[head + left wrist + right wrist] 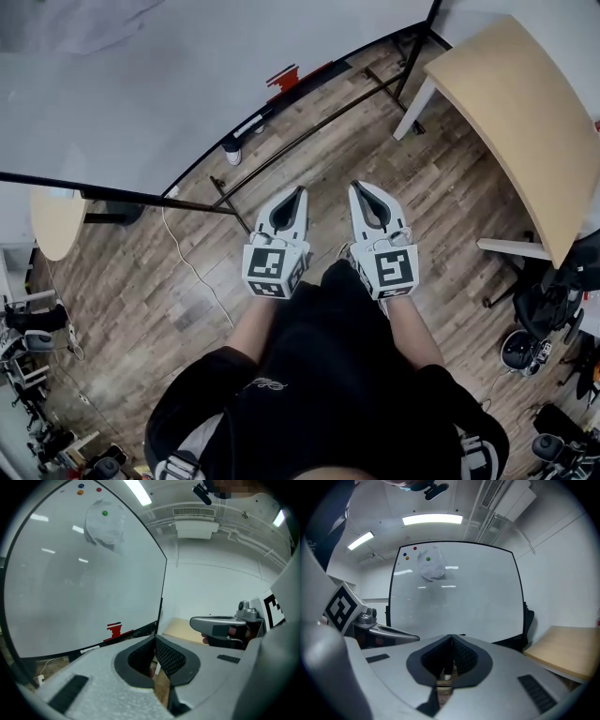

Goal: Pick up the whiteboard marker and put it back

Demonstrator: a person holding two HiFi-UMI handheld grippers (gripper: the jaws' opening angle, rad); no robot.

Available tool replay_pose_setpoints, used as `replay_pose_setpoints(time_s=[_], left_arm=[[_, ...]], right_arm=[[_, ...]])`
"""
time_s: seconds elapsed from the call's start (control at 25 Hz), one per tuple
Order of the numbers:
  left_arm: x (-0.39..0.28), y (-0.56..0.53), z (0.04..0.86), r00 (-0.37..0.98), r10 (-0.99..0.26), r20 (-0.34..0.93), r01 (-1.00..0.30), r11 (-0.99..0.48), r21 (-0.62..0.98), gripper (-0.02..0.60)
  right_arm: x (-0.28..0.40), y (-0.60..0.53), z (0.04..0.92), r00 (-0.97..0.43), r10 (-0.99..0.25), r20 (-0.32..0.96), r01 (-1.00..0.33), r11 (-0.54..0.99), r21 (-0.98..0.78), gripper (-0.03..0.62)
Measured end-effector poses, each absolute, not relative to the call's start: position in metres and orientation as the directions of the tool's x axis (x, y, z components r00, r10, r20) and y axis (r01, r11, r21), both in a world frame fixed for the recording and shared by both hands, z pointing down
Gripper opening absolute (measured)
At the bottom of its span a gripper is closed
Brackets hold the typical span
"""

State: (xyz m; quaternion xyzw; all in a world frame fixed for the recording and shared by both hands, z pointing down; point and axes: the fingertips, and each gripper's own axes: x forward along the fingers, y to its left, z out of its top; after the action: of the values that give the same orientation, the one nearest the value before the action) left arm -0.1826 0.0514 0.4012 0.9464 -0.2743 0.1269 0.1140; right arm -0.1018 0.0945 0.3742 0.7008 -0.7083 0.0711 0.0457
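The whiteboard (141,84) stands ahead on a black wheeled frame (309,131). On its ledge lie a red eraser (282,76) and a slim white marker-like stick (251,124). The left gripper view also shows the red eraser (114,630) and the white stick (91,649). My left gripper (302,189) and right gripper (355,185) are side by side above the wooden floor, short of the ledge, pointing at the board. Both are shut with nothing in them. The left tips (155,638) meet, and so do the right tips (451,636).
A curved wooden table (516,112) stands to the right of the board, with chairs and gear (539,328) behind it. A small round table (54,220) is at the left. A white cable (192,267) trails across the floor. Coloured magnets (104,513) and a pale smudge (431,567) mark the board.
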Motion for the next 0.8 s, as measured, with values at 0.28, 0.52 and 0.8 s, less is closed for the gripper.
replay_pose_setpoints(time_s=[0.28,0.52,0.8], left_arm=[[-0.151,0.022,0.419,0.764,-0.513,0.392,-0.585,-0.807,0.083,0.005],[-0.148,-0.023,0.445,0.695,-0.528,0.488,-0.598,-0.801,-0.016,0.006],[-0.138,-0.069,0.458,0.688,-0.497,0.529,-0.57,-0.821,-0.031,0.006]], right_arm=[[-0.042,0.07,0.405,-0.012,-0.98,0.199,-0.995,-0.008,-0.097,0.002],[-0.031,0.031,0.427,-0.047,-0.973,0.226,-0.991,0.018,-0.129,0.002],[-0.033,-0.023,0.43,-0.087,-0.97,0.225,-0.992,0.062,-0.114,0.002]])
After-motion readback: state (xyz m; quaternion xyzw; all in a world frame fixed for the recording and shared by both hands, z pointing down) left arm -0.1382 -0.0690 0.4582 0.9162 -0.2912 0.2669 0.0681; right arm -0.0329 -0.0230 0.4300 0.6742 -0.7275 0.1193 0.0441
